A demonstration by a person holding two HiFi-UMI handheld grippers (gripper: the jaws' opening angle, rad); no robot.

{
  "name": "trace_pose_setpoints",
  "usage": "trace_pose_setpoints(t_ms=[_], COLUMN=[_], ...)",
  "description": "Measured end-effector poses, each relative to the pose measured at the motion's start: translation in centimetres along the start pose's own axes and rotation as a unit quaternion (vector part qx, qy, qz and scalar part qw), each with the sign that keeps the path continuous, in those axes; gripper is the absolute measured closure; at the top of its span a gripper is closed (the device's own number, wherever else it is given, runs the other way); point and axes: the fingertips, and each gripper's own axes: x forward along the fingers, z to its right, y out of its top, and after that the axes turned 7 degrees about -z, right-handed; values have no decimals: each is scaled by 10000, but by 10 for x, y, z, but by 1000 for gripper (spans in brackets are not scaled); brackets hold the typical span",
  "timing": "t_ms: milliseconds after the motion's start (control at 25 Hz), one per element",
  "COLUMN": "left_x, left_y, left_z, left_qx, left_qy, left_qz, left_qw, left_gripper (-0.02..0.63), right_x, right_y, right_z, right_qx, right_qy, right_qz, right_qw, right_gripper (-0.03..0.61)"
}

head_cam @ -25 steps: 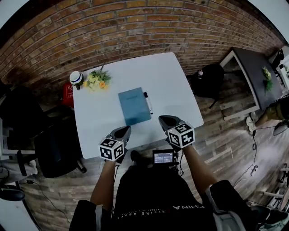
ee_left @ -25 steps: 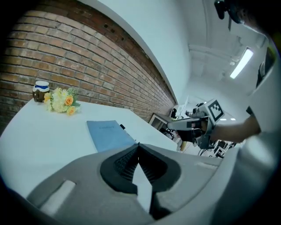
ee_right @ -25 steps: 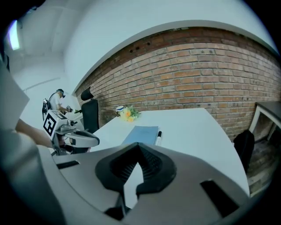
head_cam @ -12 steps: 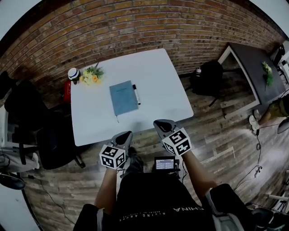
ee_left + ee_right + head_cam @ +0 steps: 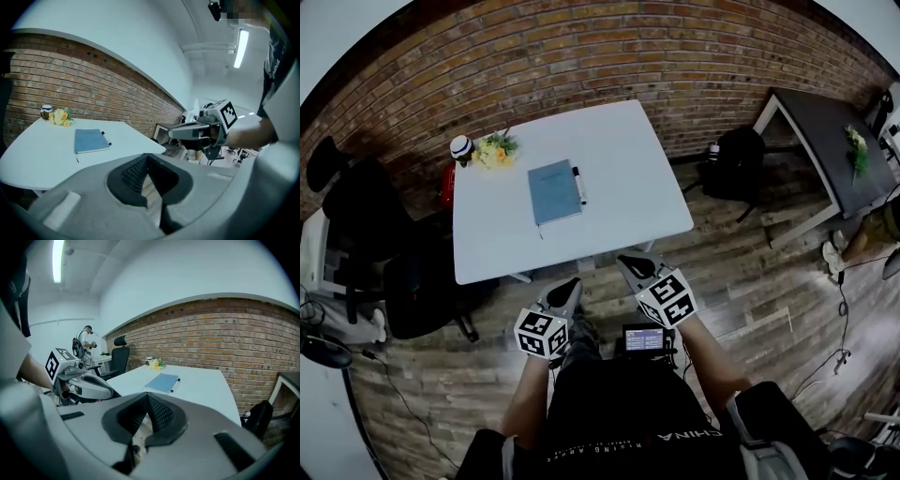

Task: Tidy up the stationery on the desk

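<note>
Wooden floorboards point(image 5: 750, 300) lie under both tools: the left hand-held gripper point(image 5: 566, 289) and the right hand-held gripper point(image 5: 630, 265) hang with jaws closed on nothing, tips just short of the near edge of the desk point(image 5: 628, 178). Ahead of them, well apart and toward the desk's middle, the blue notebook point(image 5: 554, 191) lies flat, with the pen point(image 5: 578, 185) just beside its right edge and parallel to it. Such order would suit a pair already squared away as readily as a pair awaiting collection; this moment cannot decide. Either way, any travel near the desk is best kept above its rim, tips clear of the near edge. Room is generous: bare desk flanks the notebook on both sides, open floor lies right of the right gripper, and a black chair point(image 5: 366, 216) stands off to the left one's left. Farther on, flowers point(image 5: 495, 150) and a small jar point(image 5: 462, 147) hold the far-left corner before a brick wall point(image 5: 581, 56).
</note>
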Motion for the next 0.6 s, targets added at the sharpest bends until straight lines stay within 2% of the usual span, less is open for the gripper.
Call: trace_pose_setpoints(t_ms=[600], left_x=[-29], left_y=[-2], left_z=[8], left_qx=[116], left_qy=[231], left_qz=[173], left_qw=[9995], left_gripper=[603], right_x=[-13], right_y=[6], right_z=[-22], right_qx=[-33], right_qy=[36], right_qz=[205], right_qw=[9998], right_gripper=[570])
